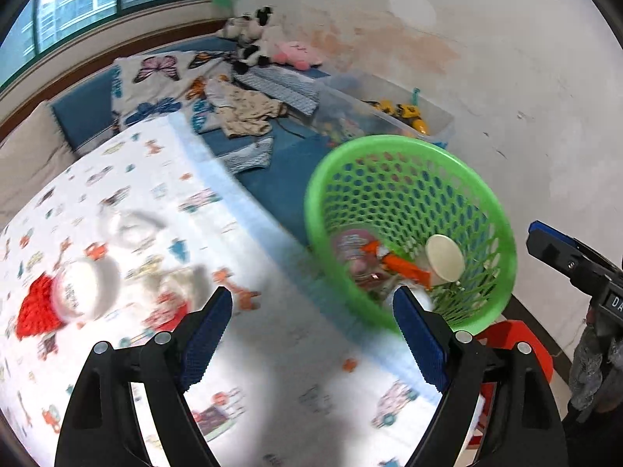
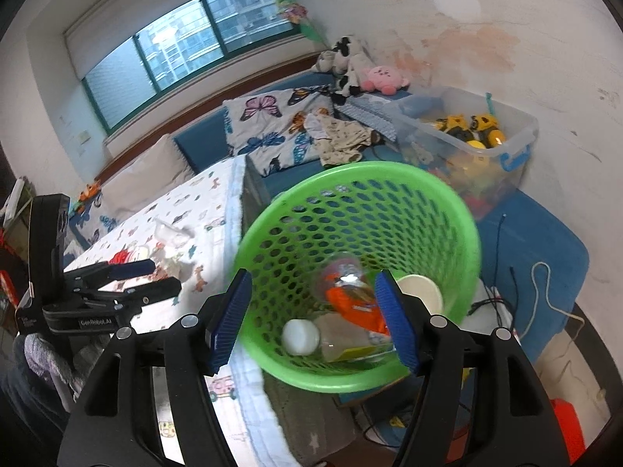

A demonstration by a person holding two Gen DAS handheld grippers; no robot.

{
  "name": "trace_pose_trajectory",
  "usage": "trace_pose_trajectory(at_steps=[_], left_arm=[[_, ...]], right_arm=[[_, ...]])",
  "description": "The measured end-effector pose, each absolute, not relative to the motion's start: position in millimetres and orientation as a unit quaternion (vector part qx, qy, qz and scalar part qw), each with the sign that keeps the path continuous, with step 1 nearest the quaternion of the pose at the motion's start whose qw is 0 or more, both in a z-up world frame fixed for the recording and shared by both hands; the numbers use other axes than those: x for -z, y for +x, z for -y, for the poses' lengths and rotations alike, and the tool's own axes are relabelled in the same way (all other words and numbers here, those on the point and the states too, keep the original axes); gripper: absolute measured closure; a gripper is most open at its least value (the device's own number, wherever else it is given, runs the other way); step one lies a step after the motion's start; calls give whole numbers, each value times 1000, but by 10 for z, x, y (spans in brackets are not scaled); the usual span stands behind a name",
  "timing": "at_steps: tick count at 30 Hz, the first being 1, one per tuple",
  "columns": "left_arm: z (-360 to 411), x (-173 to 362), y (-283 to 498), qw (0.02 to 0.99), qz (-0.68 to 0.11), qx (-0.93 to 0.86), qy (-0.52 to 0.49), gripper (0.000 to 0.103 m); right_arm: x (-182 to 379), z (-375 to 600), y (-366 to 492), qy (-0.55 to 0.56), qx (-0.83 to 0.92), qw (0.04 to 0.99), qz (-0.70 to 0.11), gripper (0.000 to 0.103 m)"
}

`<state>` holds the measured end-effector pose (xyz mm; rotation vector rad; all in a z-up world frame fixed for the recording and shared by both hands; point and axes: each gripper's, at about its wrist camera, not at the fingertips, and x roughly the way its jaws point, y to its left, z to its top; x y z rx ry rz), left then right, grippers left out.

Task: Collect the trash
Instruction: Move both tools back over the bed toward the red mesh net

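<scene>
both grippers' fingers [image 2: 313,311] gape empty over green basket [image 2: 272,241] holding bottle [image 2: 331,340], orange wrapper [image 2: 352,303], cup [image 2: 420,292].

Kid's bedroom: plush toys [image 2: 383,77], butterfly quilt [image 2: 268,132], toy bin [image 2: 518,144].

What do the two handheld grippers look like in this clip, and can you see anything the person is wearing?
Both are black plastic with wide, forked bodies, silver round screw heads and blue ribbed pads on the fingers. Seen from the right wrist view, the left gripper has a tall black block behind it and white lettering reading "GenRobot.AI". The right gripper matches. A grey patterned sleeve shows below the left one.
</scene>
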<state>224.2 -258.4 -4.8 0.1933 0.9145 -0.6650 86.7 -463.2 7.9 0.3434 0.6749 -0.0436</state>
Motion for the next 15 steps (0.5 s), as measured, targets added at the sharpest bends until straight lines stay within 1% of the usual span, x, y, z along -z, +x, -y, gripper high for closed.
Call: trace_pose_trajectory(at_steps=[15], left_arm=[[1441, 1, 2555, 875, -433, 210, 49, 21]], right_arm=[[28, 3940, 1311, 140, -55, 923, -355, 36]])
